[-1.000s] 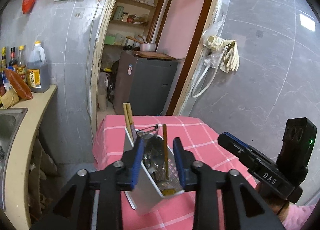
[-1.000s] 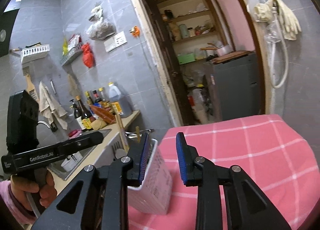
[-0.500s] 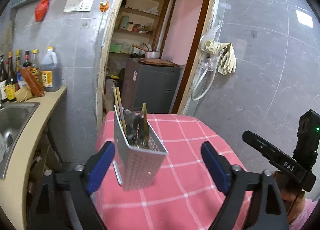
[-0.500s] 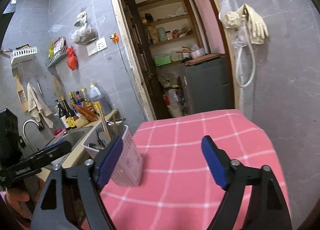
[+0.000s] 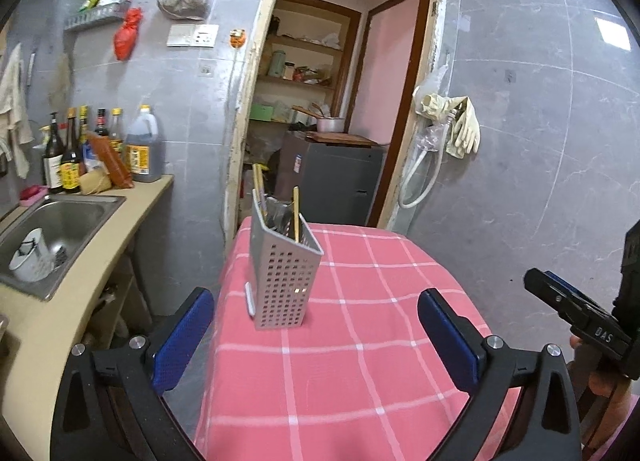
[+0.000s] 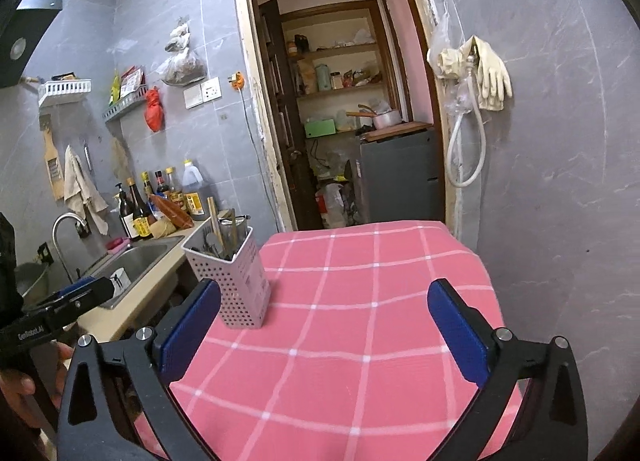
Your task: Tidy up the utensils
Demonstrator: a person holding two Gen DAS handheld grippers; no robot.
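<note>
A grey perforated utensil holder (image 5: 280,273) stands upright on the pink checked tablecloth (image 5: 360,341), near its far left side. It holds chopsticks (image 5: 296,213) and metal utensils. It also shows in the right wrist view (image 6: 236,281) with the chopsticks (image 6: 214,221) sticking out. My left gripper (image 5: 316,337) is open and empty, drawn back in front of the holder. My right gripper (image 6: 324,333) is open and empty over the table, right of the holder. The right gripper also shows at the right edge of the left wrist view (image 5: 580,317).
A counter with a steel sink (image 5: 52,229) and several bottles (image 5: 80,153) runs along the left. A doorway (image 5: 320,121) with shelves and a grey cabinet lies behind the table. Gloves and a hose (image 5: 452,133) hang on the right wall.
Both grippers opened from narrow to wide and pulled back from the utensil holder. The holder went from tilted between the left jaws to standing upright on the table.
</note>
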